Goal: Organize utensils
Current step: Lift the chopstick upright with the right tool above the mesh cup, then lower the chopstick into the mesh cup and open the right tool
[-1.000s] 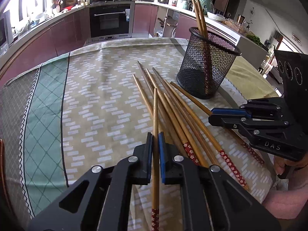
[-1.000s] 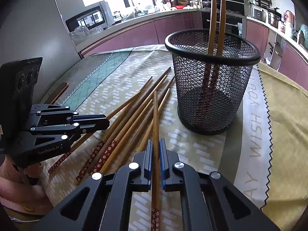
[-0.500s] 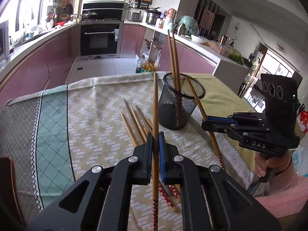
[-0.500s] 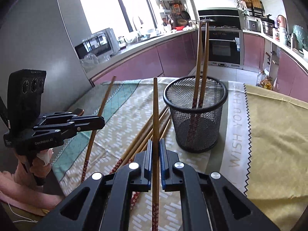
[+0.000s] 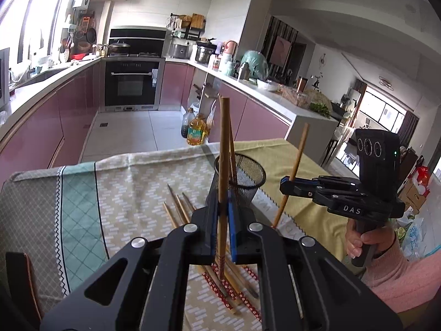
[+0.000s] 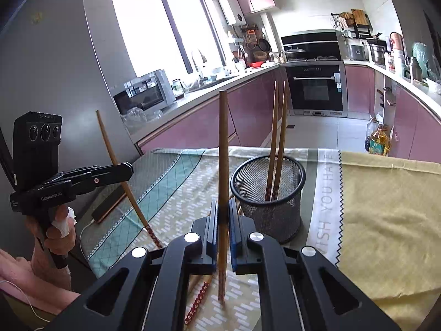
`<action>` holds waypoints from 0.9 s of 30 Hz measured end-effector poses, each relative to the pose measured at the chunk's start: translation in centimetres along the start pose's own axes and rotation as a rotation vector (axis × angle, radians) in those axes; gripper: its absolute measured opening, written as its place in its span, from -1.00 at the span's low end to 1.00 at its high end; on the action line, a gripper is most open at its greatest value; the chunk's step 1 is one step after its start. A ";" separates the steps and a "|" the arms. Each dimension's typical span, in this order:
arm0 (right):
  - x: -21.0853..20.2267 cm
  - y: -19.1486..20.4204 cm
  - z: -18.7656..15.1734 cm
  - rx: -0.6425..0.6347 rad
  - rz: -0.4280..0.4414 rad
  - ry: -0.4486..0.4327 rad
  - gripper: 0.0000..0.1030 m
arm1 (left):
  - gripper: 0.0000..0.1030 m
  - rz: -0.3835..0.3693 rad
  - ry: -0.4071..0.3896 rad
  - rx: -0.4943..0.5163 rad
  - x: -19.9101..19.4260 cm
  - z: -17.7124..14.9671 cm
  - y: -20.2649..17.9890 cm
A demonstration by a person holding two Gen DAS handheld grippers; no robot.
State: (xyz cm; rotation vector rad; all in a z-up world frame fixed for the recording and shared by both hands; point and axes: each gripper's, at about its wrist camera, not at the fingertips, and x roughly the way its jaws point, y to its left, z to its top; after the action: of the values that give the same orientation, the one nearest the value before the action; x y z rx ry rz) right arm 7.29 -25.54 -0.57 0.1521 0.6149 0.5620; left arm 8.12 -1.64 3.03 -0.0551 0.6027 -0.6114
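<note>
With the tablecloth [image 6: 386,209] as the base layer, the black mesh cup [image 6: 268,193] stands on its patterned half, just beside the printed band, and serves here as reference. Two chopsticks [image 6: 277,138] already stand inside the cup, leaning on its far wall. Several loose chopsticks [image 5: 179,209] lie flat on the cloth on the near side of the cup, patterned ends toward the person. Left gripper [image 5: 222,215]: jaws pinched onto one chopstick [image 5: 223,149], held near upright, its tip above the cup's rim as seen from the left wrist; the gripper sits near side of the cup. Right gripper [image 6: 222,220]: jaws likewise clamped on a second chopstick [image 6: 223,143], near upright, near side of the cup and a little to its left in the right wrist view. Judgement: step in hand is carry-to-cup, both sticks lifted clear of the pile, neither yet over the opening. Next move calls for bringing each lower end over the rim in turn, lowering inside, then letting go; the two sticks must not collide with each other or the ones standing inside.
</note>
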 end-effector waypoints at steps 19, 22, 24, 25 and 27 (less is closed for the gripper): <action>-3.1 -0.7 7.0 -0.066 -0.022 -0.147 -0.88 | -0.86 -0.048 -0.154 0.026 1.6 8.4 -2.7; -3.4 -1.1 8.0 -0.063 -0.028 -0.173 -0.88 | -0.86 -0.050 -0.162 0.029 2.0 9.4 -3.2; -3.4 -1.3 8.4 -0.059 -0.028 -0.186 -0.88 | -0.86 -0.052 -0.167 0.030 2.4 9.9 -3.5; -3.3 -1.4 8.6 -0.057 -0.030 -0.191 -0.88 | -0.86 -0.052 -0.170 0.028 2.5 10.0 -3.6; -3.1 -1.7 9.0 -0.050 -0.033 -0.195 -0.88 | -0.86 -0.049 -0.176 0.030 2.9 10.5 -3.9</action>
State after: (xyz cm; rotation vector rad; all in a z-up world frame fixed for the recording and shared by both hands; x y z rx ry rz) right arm 11.22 -28.36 7.74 0.1475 0.4132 0.5233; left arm 13.69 -7.72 11.10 -0.0952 0.4227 -0.6554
